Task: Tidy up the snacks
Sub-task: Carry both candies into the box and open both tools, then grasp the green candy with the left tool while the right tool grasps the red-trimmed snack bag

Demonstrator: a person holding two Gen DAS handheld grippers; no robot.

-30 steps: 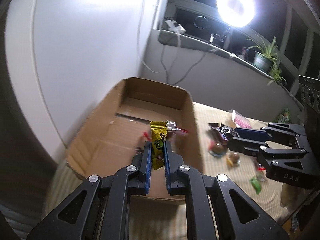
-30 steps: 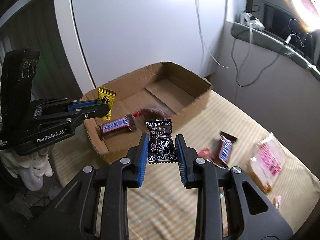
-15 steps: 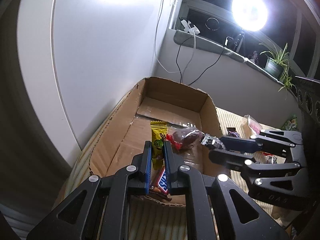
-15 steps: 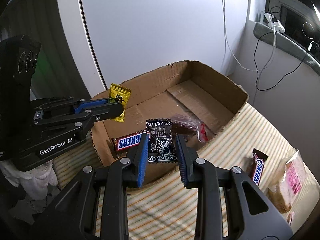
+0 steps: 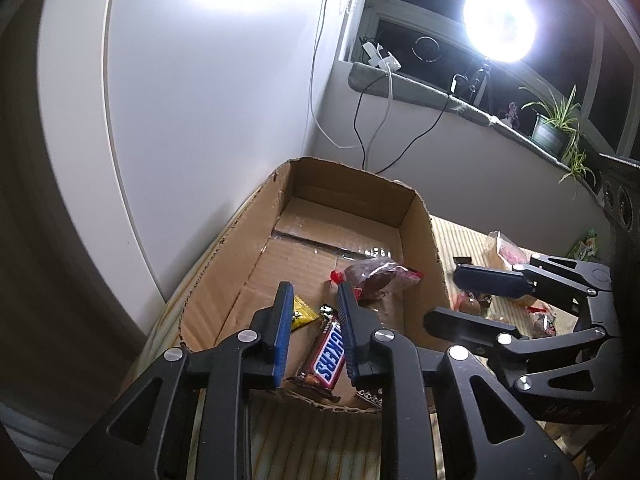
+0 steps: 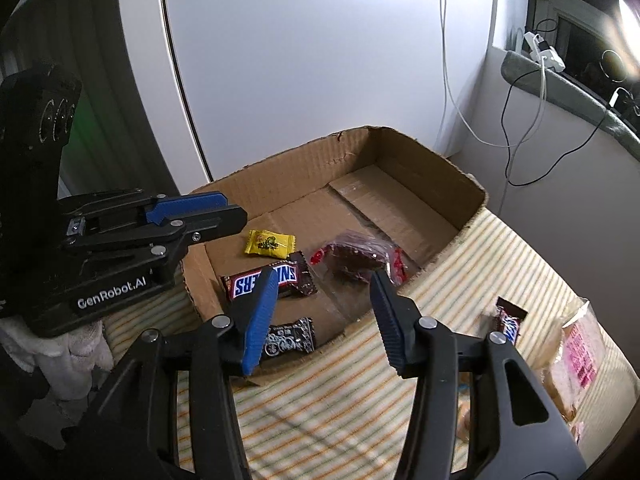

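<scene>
Right wrist view | both hand-held grippers spread, empty: right, left | yellow candy, Snickers bar, black candy lie in cardboard box

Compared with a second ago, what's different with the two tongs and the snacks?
Both tongs have let go. The left tongs opened and the yellow candy now lies in the cardboard box. The right tongs opened and the black packet dropped into the box's near corner. The Snickers bar and dark red wrapped snack remain inside.
</scene>
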